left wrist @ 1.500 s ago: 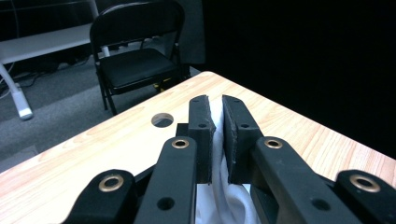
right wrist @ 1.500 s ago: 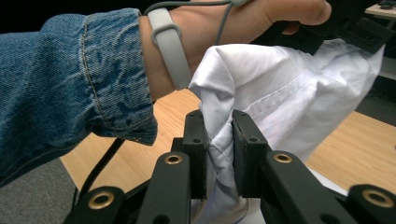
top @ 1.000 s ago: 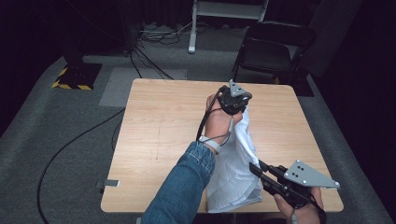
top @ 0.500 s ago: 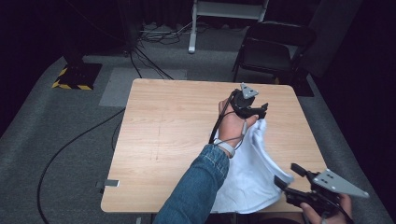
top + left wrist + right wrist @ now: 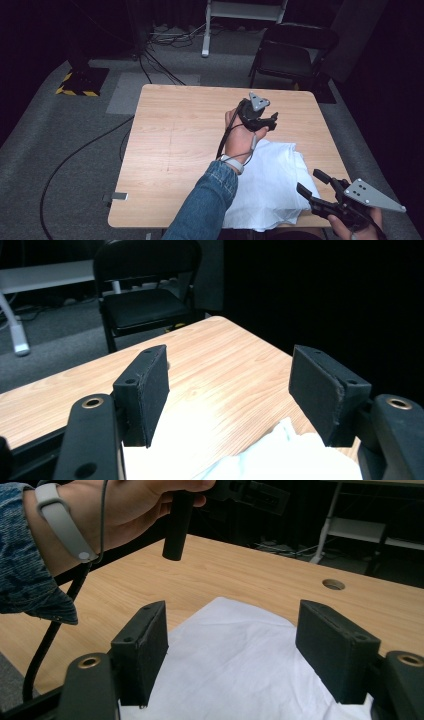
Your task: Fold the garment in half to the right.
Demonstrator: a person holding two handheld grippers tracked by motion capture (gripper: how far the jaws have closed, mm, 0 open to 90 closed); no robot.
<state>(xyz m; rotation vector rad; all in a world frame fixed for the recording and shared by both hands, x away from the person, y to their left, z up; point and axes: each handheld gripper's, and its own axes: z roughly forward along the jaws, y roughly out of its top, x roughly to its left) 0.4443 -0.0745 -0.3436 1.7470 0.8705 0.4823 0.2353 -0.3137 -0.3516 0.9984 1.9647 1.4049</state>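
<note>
Jaws stand wide apart and empty on both tools as a person works a white cloth [image 5: 272, 185] at a wooden table [image 5: 180, 135]. Nearest the onlooker, the right gripper [image 5: 314, 192] hovers low at the table's near right corner, its black pads [image 5: 142, 652] spread on either side of the fabric that lies just ahead of them. That cloth lies loosely folded on the near right part of the tabletop, its near edge reaching the table's front edge and its far edge lumped in soft ridges. It looks light, thin and limp, likely to sag and slide on the smooth wood rather than keep any shape; a pinch on a corner or along a doubled edge seems the surest hold, since a grab at the flat middle would probably only bunch it. Farther out, the left gripper [image 5: 267, 122], carried by a hand [image 5: 242, 140] in a denim sleeve [image 5: 205, 200] with a pale wristband [image 5: 62, 522], hangs above the cloth's far edge, pointing towards the table's far right corner. Beyond the table stands a black folding chair [image 5: 292, 55], with cables [image 5: 160, 50] trailing over the grey floor. No brand, label or readable writing appears on the cloth, the tools or the table.
</note>
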